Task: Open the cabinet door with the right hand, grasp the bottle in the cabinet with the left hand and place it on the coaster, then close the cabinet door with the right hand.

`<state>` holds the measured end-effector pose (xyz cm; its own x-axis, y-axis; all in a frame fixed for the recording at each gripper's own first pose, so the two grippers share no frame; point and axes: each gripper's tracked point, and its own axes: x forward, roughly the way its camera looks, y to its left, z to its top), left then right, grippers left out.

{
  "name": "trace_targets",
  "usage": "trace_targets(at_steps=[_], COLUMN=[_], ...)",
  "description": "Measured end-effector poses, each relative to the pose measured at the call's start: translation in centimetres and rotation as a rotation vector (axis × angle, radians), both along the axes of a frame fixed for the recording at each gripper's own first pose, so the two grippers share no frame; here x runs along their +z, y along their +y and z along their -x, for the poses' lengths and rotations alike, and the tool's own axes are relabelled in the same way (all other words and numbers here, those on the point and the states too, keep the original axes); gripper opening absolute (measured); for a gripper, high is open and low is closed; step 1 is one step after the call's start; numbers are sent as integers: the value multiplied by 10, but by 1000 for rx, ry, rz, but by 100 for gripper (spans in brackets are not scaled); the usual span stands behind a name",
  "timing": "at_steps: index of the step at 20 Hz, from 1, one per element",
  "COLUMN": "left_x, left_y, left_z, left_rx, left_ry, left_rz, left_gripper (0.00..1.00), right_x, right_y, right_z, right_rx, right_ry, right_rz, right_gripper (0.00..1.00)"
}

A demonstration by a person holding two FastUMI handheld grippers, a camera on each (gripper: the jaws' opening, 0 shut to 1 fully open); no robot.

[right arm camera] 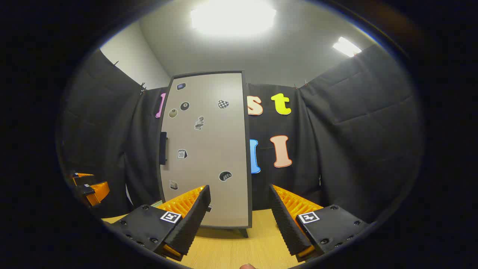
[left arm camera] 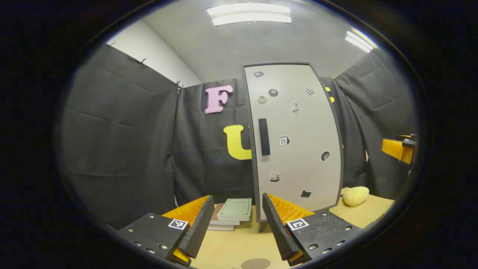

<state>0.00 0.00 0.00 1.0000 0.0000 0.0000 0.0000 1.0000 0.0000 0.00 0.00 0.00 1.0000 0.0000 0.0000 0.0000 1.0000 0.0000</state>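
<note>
**Wooden table, shut cabinet, two empty grippers**

Wood-grain table top runs under both grippers. Seen in the left gripper view, the left gripper is held wide apart, nothing between its fingers and nothing touching them; it hangs just above the table. Past its tips lies a small stack of books with a pale green one on top, right by the foot of the cabinet. At the very bottom of that view a round brown coaster lies flat on the table, between and below the fingers.

In the right gripper view, the right gripper is likewise spread wide and holds nothing, clear of the table beneath it.

Beyond both stands the cabinet door, pale grey with a dark frame, shut and dotted with small stickers. Its dark upright handle sits near the left edge; neither gripper touches it. The bottle cannot be made out with the door closed.

To the right of the cabinet a lumpy yellow object rests on the table. At the right edge of the left gripper view, the right gripper shows well apart from the cabinet.
</note>
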Motion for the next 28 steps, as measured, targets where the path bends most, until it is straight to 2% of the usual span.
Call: trace_targets(at_steps=[1, 4, 8, 18, 23, 28], left_x=[0, 1, 3, 5, 6, -1], left_y=[1, 2, 0, 9, 35, 81], left_z=[1, 0, -3, -5, -2, 9], left_rx=[1, 2, -4, 4, 45, 126], left_ry=[1, -1, -6, -11, -20, -16], left_rz=[-1, -3, -3, -3, -15, -25], left_gripper=[80, 77, 77, 77, 77, 77], right_x=[0, -3, -3, 0, 16, 42], right_y=[-1, -3, -5, 5, 26, 66], right_z=[0, 0, -1, -10, -30, -59], right_rx=[-1, -5, -8, 4, 28, 96], right_ry=[1, 8, 9, 15, 2, -44], right_rz=[2, 3, 5, 10, 0, 0], right_gripper=[98, 98, 96, 98, 98, 98])
